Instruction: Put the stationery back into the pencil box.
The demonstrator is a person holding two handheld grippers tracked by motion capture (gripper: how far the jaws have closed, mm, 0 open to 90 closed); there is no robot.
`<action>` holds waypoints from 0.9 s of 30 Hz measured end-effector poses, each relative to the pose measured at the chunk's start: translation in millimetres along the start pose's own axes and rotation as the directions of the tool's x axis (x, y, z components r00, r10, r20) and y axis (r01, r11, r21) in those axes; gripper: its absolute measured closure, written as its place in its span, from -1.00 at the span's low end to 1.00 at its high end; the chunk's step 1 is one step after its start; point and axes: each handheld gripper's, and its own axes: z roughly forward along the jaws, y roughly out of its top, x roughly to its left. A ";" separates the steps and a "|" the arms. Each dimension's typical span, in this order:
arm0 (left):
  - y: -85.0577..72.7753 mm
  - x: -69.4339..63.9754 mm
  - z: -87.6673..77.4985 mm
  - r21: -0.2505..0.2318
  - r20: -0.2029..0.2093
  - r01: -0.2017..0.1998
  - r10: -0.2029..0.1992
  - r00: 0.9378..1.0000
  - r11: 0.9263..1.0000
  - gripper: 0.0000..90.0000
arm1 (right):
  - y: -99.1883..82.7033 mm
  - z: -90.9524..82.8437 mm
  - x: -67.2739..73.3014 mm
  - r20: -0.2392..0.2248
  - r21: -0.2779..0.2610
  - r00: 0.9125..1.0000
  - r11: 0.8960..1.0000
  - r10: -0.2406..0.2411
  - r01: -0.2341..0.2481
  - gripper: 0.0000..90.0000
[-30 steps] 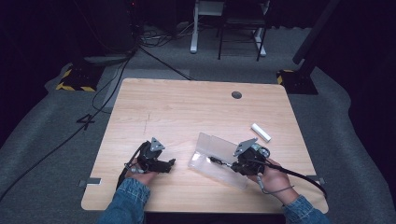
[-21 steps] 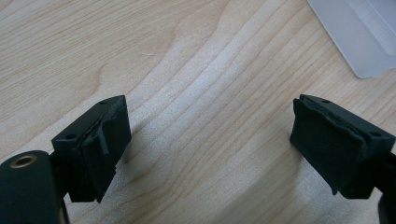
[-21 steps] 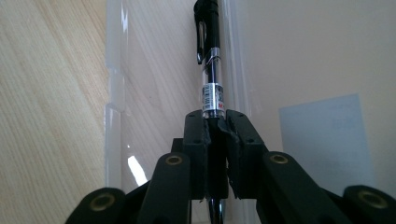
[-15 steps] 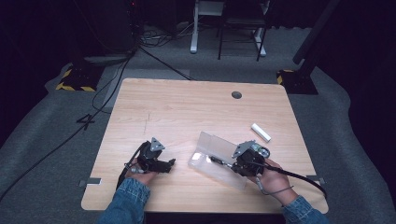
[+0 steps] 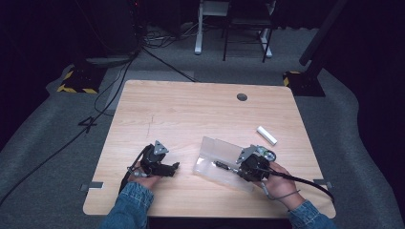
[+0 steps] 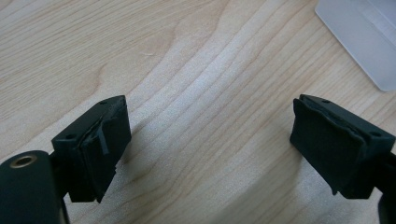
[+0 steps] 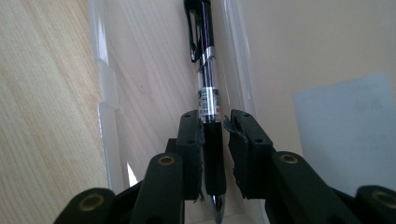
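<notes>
A black pen (image 7: 207,70) with a clear barrel lies lengthwise in a clear plastic case (image 7: 140,70) on the wooden table. My right gripper (image 7: 215,130) straddles the pen's black grip. Its jaws have just been opening, and a thin gap shows beside the right pad (image 7: 238,140), so the pen rests in the case between them. In the high view the right gripper (image 5: 224,166) reaches into the case (image 5: 215,160) from the right. My left gripper (image 5: 174,167) rests on the table to the left, open and holding nothing, its jaws (image 6: 210,140) wide over bare wood.
A small white stick (image 5: 266,135) lies on the table behind the right hand. A round cable hole (image 5: 242,97) sits near the far edge. A corner of the case (image 6: 369,42) shows in the left gripper view. Chair legs and cables are on the floor beyond the table.
</notes>
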 end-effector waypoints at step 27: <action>-3.5 -0.5 -3.0 0.000 -0.010 0.020 -0.020 1.000 1.000 -0.73 | -8.5 -66.4 -33.0 -0.044 -0.269 0.990 0.953 0.134 -0.141 0.49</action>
